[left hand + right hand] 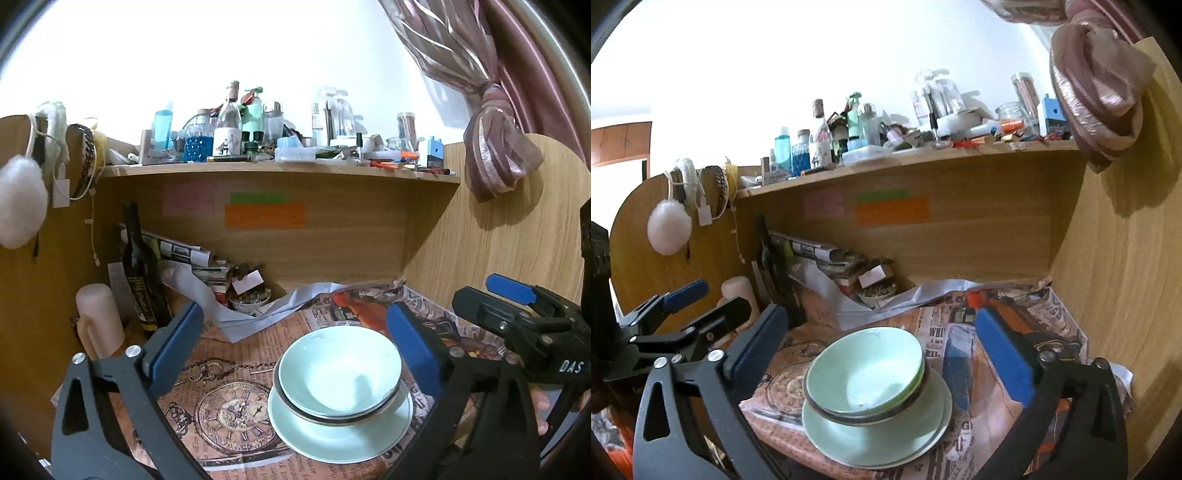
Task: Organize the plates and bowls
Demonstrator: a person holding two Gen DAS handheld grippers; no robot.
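Both tongs, left tongs and right tongs, released; we judge a knock could topple the bowls off the plate, centre frame.

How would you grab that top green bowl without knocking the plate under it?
Probably by the rim of the top bowl, one finger inside and one outside, coming down from above on its near side. It sits upright, nested in another bowl on the plate, so its sides are partly hidden and only the rim stands free. Both the left gripper and the right gripper are open, holding nothing.
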